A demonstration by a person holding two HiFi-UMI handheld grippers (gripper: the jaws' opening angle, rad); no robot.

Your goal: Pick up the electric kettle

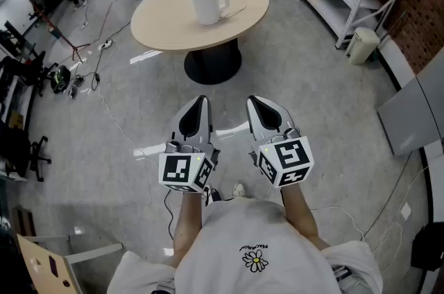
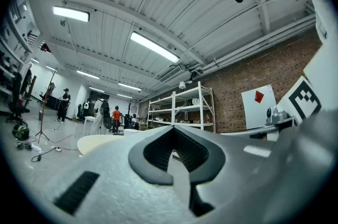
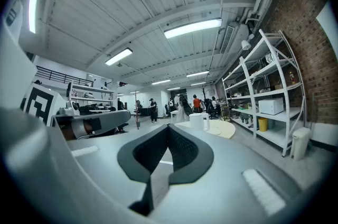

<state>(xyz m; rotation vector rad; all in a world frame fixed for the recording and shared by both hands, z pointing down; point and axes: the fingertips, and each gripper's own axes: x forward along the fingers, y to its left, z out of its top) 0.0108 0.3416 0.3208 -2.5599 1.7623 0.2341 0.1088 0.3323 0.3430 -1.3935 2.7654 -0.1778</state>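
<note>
- Head view: the kettle (image 1: 207, 1) sits upright on the round surface (image 1: 166, 26), well ahead of both tools. The left hand-held gripper (image 1: 200, 102) and right hand-held gripper (image 1: 254, 101) hang side by side over the floor (image 1: 312, 78), nowhere near it.
- Left gripper view: jaws clenched tight, nothing between them. The surface's edge peeks out on the left.
- Right gripper view: jaws pressed together too, empty. The kettle shows just above the tips, far off on the surface, with shelves (image 3: 264, 106) to the right.
</note>
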